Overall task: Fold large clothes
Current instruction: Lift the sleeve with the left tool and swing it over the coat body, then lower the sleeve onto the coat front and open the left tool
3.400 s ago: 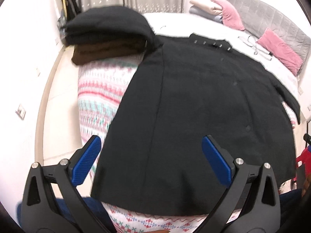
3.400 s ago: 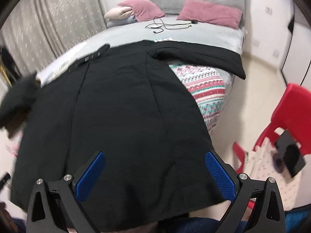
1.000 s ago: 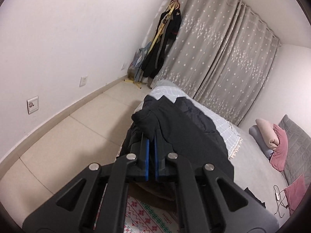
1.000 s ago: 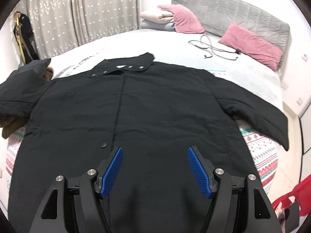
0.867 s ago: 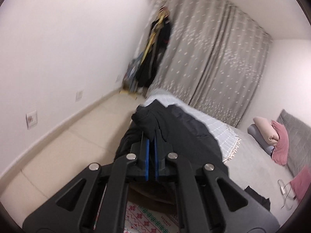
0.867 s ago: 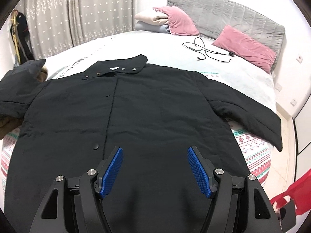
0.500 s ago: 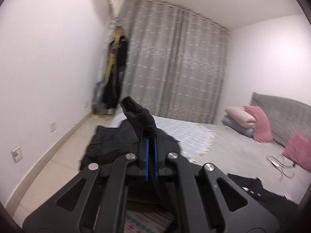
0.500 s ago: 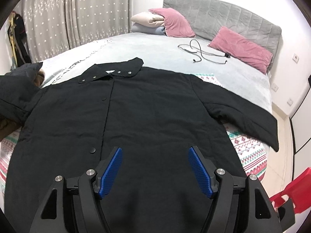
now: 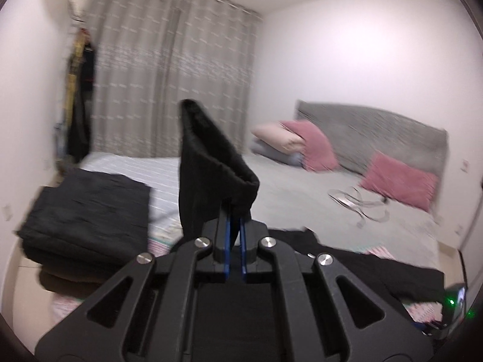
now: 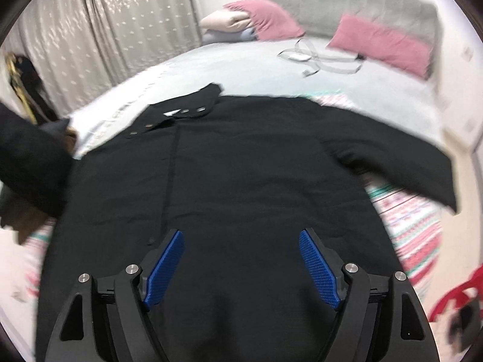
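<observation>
Soft, even indoor light fills both views, brightest on the white wall (image 9: 347, 60). Motion blur smears everything. Fisheye bending darkens the corners.

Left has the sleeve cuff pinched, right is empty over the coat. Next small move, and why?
Probably carry the left gripper inward and lay the black sleeve cuff across the chest of the black button-front coat. The cuff is lifted clear of the bed, pinched between shut fingers, while the coat body lies flat. The right gripper, opening with nothing between its fingers, could then take the other sleeve.
</observation>
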A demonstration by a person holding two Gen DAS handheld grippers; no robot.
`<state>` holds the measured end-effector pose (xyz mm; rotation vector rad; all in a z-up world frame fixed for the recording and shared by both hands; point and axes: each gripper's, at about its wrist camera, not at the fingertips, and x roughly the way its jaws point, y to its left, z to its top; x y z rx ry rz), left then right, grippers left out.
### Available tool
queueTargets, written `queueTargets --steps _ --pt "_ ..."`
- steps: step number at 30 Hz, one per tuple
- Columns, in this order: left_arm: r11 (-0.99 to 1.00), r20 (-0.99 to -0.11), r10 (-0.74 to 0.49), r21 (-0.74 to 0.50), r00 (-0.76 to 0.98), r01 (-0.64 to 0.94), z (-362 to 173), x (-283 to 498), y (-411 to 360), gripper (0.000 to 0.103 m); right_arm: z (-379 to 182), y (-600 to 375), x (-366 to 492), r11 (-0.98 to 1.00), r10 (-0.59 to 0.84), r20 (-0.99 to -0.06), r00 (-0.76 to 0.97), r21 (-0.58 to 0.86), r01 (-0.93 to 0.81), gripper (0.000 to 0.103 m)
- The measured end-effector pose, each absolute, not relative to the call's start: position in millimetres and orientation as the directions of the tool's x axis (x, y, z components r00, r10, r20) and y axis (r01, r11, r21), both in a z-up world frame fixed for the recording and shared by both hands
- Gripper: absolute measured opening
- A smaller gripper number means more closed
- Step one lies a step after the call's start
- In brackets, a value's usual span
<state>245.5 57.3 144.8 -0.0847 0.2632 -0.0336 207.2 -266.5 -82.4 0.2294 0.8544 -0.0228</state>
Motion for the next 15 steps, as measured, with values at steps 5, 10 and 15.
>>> queueTargets --steps 5,10,15 --pt "0.989 -0.402 -0.15 -0.057 0.903 0.138 97.3 269.0 -11.2 0.006 -77.9 -281.1 203.9 0.977 0.045 -0.743 0.667 0.173 0.127 0.08" --pt "0.976 -0.567 -0.189 -0.015 0.802 0.219 28.5 286.0 -76.8 0.006 -76.9 -309.0 200.0 0.967 0.019 -0.737 0.676 0.185 0.175 0.081" --pt "0.972 -0.662 -0.201 -0.041 0.722 0.233 -11.2 301.5 -102.1 0.006 -83.3 -336.9 201.1 0.952 0.016 -0.749 0.663 0.214 0.218 0.082"
